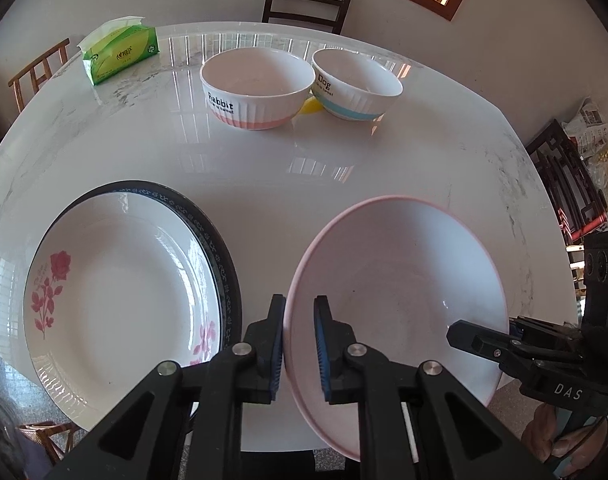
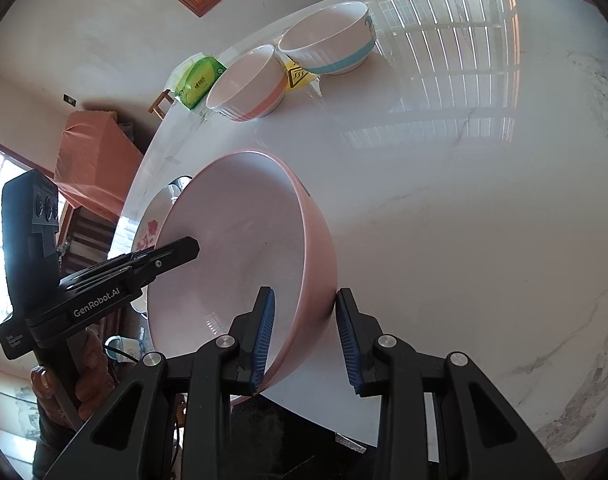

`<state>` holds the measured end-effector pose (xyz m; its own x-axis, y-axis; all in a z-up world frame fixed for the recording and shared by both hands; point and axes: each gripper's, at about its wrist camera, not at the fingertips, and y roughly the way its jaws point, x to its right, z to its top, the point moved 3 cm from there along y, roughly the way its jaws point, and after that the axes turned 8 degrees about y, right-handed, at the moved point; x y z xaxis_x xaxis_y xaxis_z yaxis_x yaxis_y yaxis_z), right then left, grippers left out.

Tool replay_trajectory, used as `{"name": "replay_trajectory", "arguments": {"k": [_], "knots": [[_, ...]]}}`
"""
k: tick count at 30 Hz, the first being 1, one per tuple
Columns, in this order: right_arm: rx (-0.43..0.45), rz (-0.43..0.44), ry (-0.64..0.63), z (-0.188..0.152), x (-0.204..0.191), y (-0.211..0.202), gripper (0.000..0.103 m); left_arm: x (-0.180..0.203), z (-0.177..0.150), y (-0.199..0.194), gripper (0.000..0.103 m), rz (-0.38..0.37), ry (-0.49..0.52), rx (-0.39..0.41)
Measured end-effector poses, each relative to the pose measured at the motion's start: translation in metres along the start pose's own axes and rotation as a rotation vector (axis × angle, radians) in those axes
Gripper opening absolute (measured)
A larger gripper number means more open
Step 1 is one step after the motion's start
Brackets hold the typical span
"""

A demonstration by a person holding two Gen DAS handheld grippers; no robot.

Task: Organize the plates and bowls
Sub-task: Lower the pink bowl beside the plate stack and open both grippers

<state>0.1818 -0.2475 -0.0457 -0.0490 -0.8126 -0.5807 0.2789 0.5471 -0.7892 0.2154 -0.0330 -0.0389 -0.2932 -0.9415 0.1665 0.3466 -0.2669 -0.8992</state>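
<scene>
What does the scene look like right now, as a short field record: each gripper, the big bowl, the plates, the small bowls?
left gripper: fingers straddle the near-left rim of the large pink ceramic bowl, a sliver of gap showing
right gripper: open, straddling the bowl's opposite rim, outer pad clear of the wall
large pink bowl: tilted
plates: rose-patterned white plate stacked on dark-rimmed plate
small bowls: pink-banded "Rabbit" bowl beside blue-banded "Dog" bowl, far side of white marble table
other: green tissue pack

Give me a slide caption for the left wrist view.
Both grippers straddle the pink bowl's rim beside stacked plates.
</scene>
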Motion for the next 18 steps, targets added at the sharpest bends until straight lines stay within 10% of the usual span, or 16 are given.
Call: {"name": "replay_trajectory", "arguments": {"k": [5,18], "knots": [[0.033,0.006,-0.029,-0.002,-0.003,-0.004,0.032,0.005,-0.006,0.005,0.042,-0.043,0.026,0.01],[0.143,-0.03,-0.112,0.018,-0.019,-0.046,0.05,-0.029,-0.013,-0.02,0.059,-0.132,-0.098,0.098]]}}
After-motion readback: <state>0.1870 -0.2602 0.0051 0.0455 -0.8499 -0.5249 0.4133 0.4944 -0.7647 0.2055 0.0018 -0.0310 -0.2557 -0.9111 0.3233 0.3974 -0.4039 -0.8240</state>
